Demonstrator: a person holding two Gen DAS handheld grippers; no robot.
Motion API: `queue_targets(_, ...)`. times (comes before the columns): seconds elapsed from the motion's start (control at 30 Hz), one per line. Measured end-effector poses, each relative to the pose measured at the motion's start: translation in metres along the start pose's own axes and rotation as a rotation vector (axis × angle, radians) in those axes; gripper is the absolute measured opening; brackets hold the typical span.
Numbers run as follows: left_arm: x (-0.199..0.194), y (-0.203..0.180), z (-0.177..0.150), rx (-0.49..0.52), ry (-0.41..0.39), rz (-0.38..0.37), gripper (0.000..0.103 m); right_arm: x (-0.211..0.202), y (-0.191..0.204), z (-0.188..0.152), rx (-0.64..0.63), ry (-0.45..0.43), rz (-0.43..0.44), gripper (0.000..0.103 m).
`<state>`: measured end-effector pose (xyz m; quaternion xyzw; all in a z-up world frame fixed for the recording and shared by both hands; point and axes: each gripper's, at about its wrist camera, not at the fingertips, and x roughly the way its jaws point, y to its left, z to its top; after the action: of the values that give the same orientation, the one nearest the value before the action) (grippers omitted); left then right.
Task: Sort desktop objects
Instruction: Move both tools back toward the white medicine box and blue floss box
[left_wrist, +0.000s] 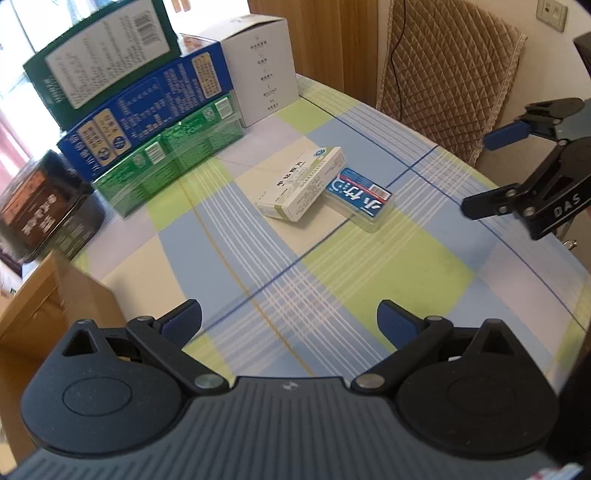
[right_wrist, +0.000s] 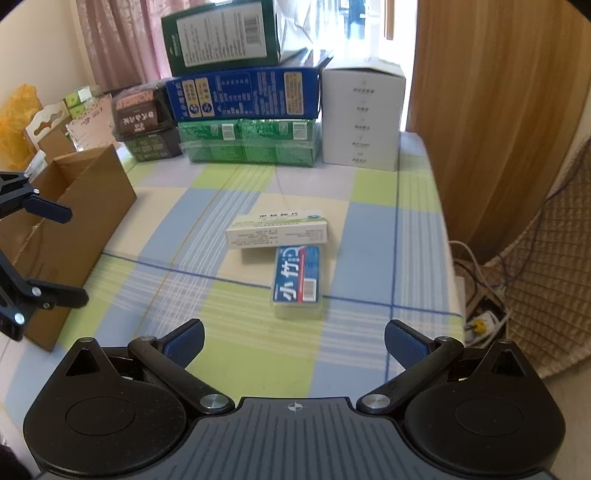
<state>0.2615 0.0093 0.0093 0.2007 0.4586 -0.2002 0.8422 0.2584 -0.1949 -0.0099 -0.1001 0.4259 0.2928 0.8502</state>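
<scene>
A white medicine box (left_wrist: 301, 184) (right_wrist: 277, 230) lies flat in the middle of the checked tablecloth. A small clear-sided case with a blue label (left_wrist: 358, 197) (right_wrist: 297, 282) touches its side. My left gripper (left_wrist: 290, 325) hovers open above the near part of the table, well short of both, with nothing between its fingers. My right gripper (right_wrist: 293, 341) is open too, just short of the blue-label case, and holds nothing. Each gripper shows in the other's view: the right gripper (left_wrist: 476, 170) at the right edge, the left gripper (right_wrist: 75, 254) at the left edge.
A stack of dark green, blue and green boxes (right_wrist: 243, 92) (left_wrist: 147, 122) stands at the back with a white carton (right_wrist: 362, 118) (left_wrist: 258, 66) and dark boxes (right_wrist: 142, 118). An open cardboard box (right_wrist: 74, 221) sits off the table's left. A quilted chair (left_wrist: 443, 81) stands right; cables (right_wrist: 480, 306) lie on the floor.
</scene>
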Motion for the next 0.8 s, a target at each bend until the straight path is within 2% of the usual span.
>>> queue_targets(0.23,0.046,0.014,0.020,0.038,0.013,-0.016,0.100,0.062,-0.003,0.019,-0.033,0.040,0.018,0.101)
queue_targets(0.57,0.094,0.018,0.037,0.094,0.011,-0.035,0.100,0.118,-0.004,0.032,-0.079,0.079,0.016,0.100)
queue_targets(0.8,0.112,0.020,0.043,0.115,0.015,-0.037,0.100,0.144,-0.006,0.038,-0.086,0.112,0.012,0.085)
